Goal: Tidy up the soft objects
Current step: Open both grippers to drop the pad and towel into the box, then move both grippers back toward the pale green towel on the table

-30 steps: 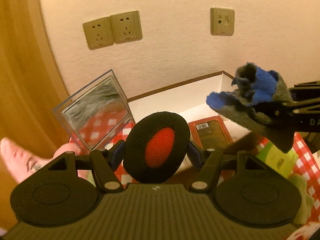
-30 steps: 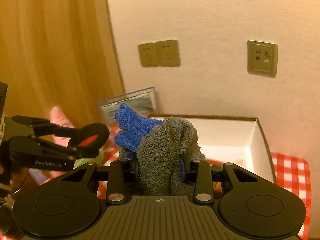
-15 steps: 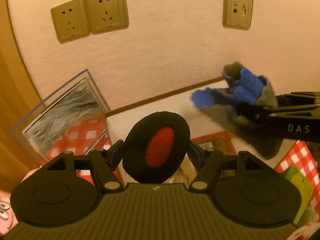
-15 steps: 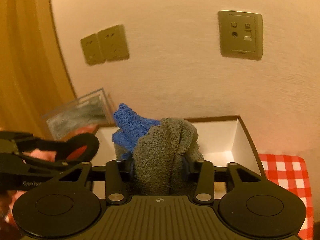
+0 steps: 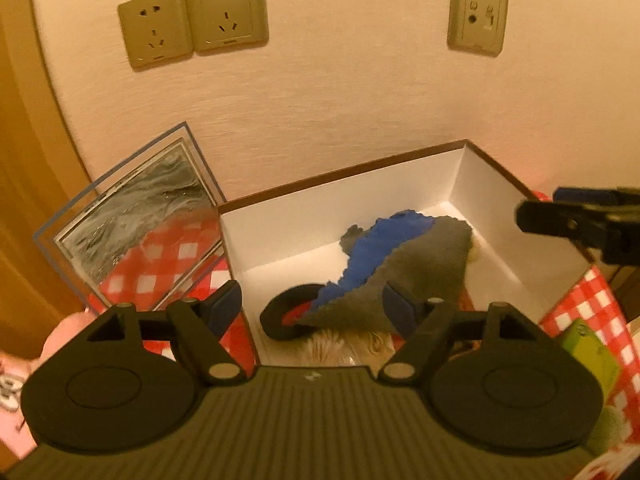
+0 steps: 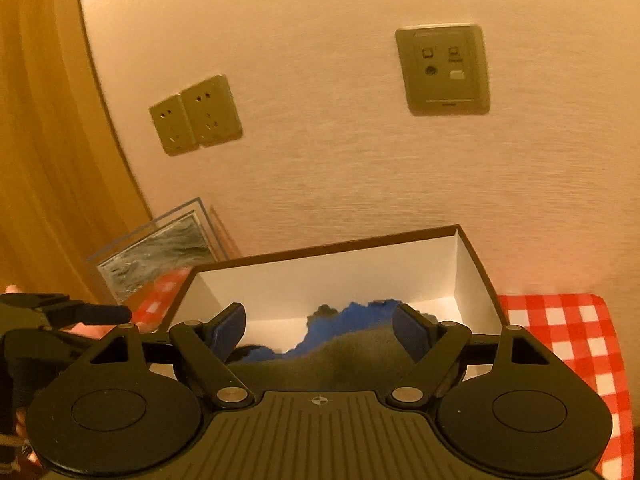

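A white box with a brown rim [image 5: 344,196] stands against the wall; it also shows in the right wrist view [image 6: 320,276]. Inside it lie a grey and blue sock [image 5: 400,264], a black pad with a red centre [image 5: 286,316] partly under the sock, and something pale and furry [image 5: 344,346]. The sock also shows in the right wrist view [image 6: 348,344]. My left gripper [image 5: 316,304] is open and empty above the box's near left part. My right gripper [image 6: 320,328] is open and empty above the box; its fingers [image 5: 576,224] show at the right of the left wrist view.
A clear framed picture [image 5: 136,220] leans on the wall left of the box. A red and white checked cloth [image 6: 568,340] covers the table. A green packet [image 5: 588,352] lies to the right. A pink soft thing [image 5: 16,384] lies at far left. Wall sockets [image 5: 192,20] are above.
Both grippers have opened. The black and red pad dropped from the left gripper and the grey and blue sock from the right gripper; both now lie in the box.
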`<state>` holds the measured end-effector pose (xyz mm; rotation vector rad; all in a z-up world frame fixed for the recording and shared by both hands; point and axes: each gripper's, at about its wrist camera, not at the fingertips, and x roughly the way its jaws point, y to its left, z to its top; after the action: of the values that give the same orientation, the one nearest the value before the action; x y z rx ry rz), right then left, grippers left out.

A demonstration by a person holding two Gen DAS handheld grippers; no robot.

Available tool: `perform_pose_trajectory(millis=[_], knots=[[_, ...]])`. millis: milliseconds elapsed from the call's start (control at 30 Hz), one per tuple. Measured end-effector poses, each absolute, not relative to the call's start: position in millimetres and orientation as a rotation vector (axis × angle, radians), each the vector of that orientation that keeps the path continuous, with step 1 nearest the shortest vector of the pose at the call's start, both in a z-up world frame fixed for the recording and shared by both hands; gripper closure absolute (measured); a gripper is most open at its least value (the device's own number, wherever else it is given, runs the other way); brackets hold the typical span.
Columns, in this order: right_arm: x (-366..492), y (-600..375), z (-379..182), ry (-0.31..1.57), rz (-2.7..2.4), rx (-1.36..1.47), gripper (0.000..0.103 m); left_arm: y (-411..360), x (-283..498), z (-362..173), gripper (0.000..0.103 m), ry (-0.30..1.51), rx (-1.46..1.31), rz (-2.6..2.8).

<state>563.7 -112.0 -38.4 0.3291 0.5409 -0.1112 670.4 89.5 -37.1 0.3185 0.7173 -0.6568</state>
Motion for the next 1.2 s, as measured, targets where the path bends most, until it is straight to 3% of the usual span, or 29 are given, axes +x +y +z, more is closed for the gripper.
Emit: perform_pose_trajectory(millis=[600,1200], knots=[[384,-84,-5,0.529,-0.143,0.323,0.023,155,502,15,0.028,0.67,0.272,-0.736],[236,-82,-44,0.674,-0.073,0.272,0.023,154,304,-31,0.033,0.789,0.211,-0.56]])
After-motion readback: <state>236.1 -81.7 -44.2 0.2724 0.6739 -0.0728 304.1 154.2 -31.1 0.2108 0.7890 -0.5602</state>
